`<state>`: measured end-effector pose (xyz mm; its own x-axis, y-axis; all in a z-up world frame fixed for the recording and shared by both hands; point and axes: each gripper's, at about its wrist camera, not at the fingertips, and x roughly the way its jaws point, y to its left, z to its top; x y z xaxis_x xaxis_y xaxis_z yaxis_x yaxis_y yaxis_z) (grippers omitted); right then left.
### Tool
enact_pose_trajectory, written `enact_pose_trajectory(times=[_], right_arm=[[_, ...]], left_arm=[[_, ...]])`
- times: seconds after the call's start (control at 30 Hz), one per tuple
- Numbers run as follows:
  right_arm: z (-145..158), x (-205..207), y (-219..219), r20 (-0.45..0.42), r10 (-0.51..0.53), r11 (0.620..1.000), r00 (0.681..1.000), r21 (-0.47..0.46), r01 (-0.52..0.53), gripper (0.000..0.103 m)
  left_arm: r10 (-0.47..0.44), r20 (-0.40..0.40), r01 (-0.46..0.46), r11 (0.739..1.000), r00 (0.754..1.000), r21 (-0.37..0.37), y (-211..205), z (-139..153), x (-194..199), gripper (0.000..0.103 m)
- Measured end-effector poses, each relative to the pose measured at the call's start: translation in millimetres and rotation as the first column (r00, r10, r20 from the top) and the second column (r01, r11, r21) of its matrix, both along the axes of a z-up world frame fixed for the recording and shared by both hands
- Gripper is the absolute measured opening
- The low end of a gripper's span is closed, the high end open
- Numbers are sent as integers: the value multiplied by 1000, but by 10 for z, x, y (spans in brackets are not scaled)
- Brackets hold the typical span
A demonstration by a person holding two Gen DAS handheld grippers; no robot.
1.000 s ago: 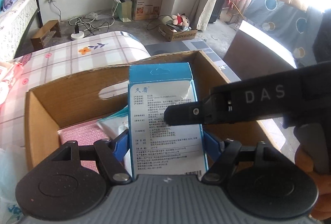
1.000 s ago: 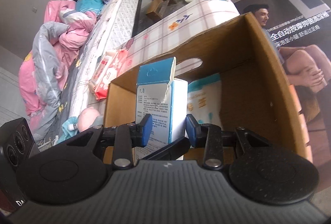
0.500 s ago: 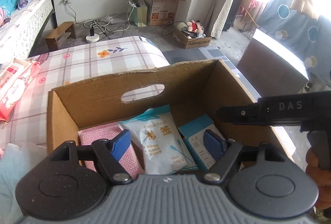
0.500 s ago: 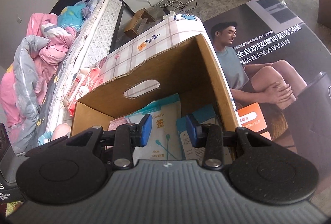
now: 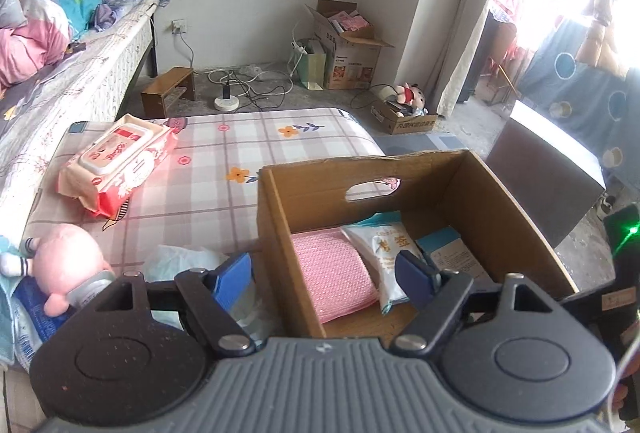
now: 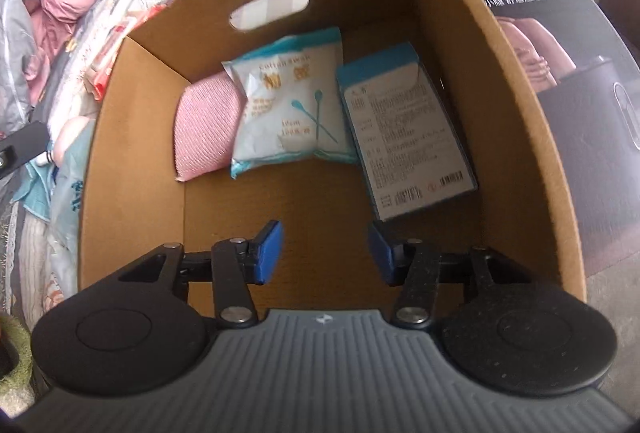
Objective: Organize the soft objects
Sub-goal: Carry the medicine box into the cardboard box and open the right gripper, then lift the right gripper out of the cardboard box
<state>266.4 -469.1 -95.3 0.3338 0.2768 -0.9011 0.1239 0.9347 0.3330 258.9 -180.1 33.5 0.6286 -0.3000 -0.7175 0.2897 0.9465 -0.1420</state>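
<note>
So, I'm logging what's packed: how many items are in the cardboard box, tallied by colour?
Pink: 1, the pink pad
White and teal: 1, the cotton swab bag
Blue and white: 1, the blue carton
Total: 3 in the cardboard box

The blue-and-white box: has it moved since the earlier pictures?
Yes. The blue-and-white box went from upright between the jaws down to the cardboard box floor, lying flat by its right wall.

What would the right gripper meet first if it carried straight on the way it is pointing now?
Most likely the bare cardboard floor of the box. The right gripper, jaws opening and empty, points steeply down into it, with the blue carton just beyond; depth is hard to judge.
</note>
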Motion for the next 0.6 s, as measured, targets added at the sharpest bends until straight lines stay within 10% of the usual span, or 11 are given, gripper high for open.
enact_pose_trajectory(times=[0.2,0.6], right_arm=[[-326,155,40,-93,-90,995,992,-54,85,52],[-322,383,-32,-6,-202,979,979,-38,201,53]], left_arm=[[17,15,-17,1000,1000,-8,328,-44,-109,80],[67,9,-67,998,998,-17,842,-132,-225,81]])
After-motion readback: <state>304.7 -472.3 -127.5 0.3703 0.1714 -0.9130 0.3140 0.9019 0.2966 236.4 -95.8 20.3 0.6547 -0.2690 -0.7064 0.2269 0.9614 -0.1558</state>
